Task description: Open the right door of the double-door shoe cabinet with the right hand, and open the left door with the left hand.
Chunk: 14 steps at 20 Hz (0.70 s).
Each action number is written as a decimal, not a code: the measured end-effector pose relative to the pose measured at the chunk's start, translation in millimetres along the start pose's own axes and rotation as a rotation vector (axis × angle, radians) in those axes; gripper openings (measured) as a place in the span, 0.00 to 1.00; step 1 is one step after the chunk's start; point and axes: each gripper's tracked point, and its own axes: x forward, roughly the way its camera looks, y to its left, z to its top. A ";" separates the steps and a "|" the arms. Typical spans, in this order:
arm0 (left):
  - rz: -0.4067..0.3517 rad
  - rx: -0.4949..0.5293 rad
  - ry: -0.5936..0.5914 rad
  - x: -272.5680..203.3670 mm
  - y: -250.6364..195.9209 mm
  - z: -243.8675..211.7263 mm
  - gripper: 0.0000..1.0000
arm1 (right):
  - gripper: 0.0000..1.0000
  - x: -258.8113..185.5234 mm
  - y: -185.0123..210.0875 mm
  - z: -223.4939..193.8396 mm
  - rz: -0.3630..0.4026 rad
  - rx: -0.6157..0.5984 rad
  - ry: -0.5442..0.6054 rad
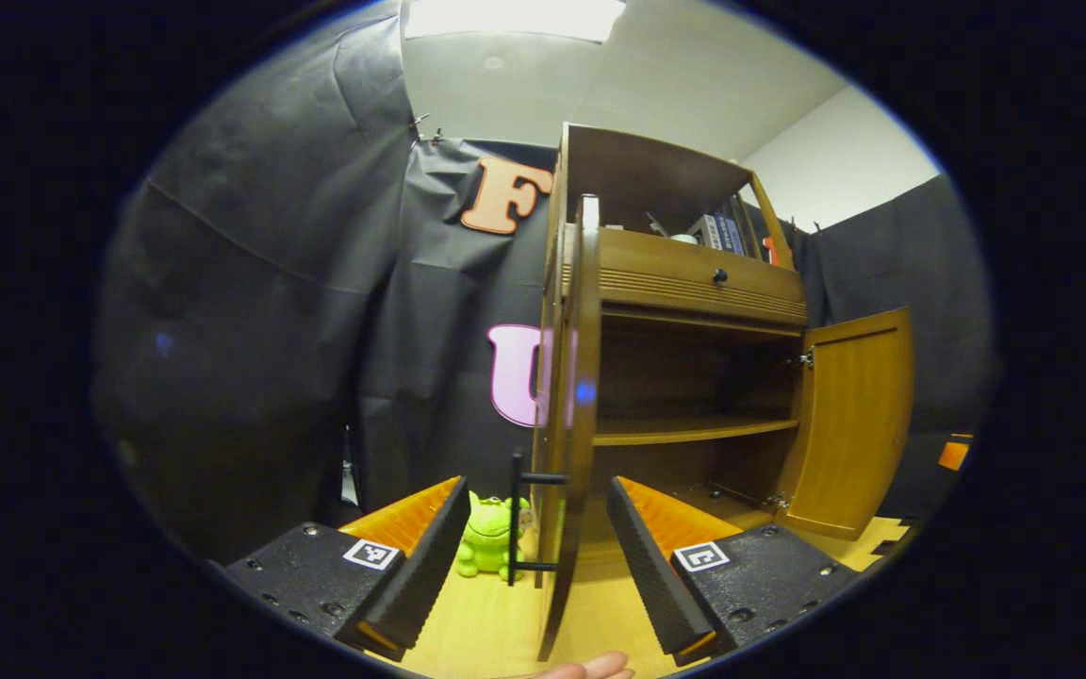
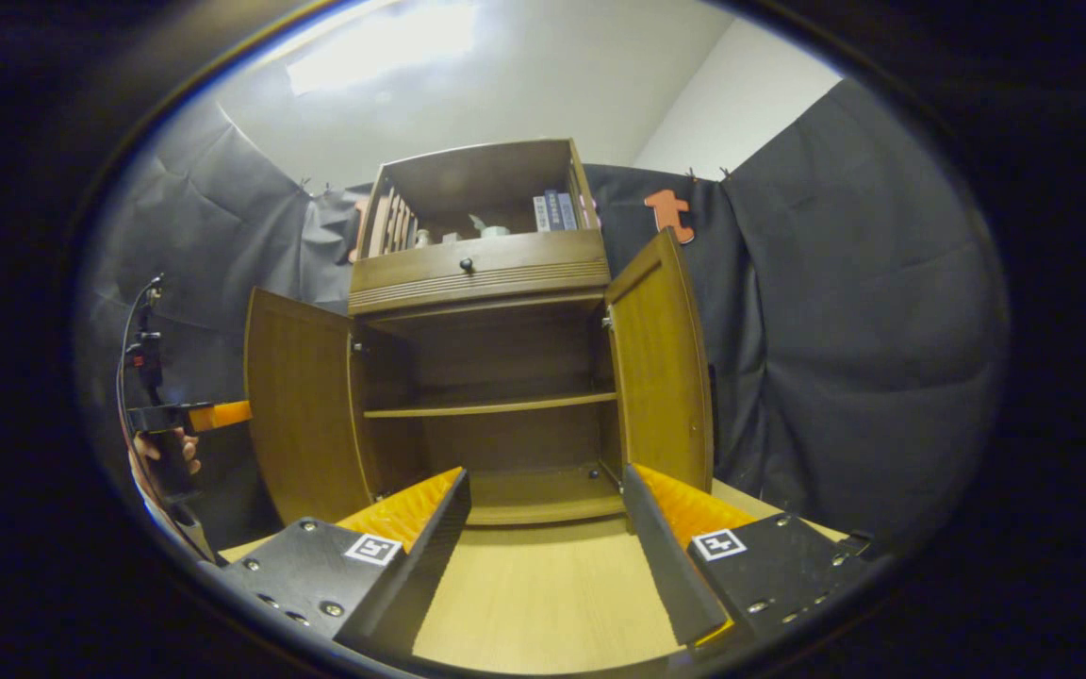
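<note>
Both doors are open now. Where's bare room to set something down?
Free: the middle shelf and the cabinet floor, between the left door and right door. Also the table in front. Crowded: the top shelf's books; a frog toy sits outside the left door.

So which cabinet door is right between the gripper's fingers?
The left door, seen edge-on between the left gripper. The right door stands off aside.
</note>
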 end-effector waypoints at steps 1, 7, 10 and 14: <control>-0.006 0.010 -0.002 -1.5 -5.5 1.4 0.91 | 0.96 -1.1 -2.6 1.8 -0.004 -0.002 -0.004; -0.043 0.033 -0.046 -2.2 -52.0 18.6 0.96 | 0.96 -0.8 -9.2 10.6 -0.003 -0.029 -0.020; -0.070 0.013 -0.049 2.4 -78.6 20.8 0.96 | 0.96 7.6 -8.1 14.2 0.007 -0.027 -0.027; -0.100 -0.006 -0.071 15.8 -114.0 28.3 0.96 | 0.94 30.7 0.6 11.2 0.049 -0.068 -0.011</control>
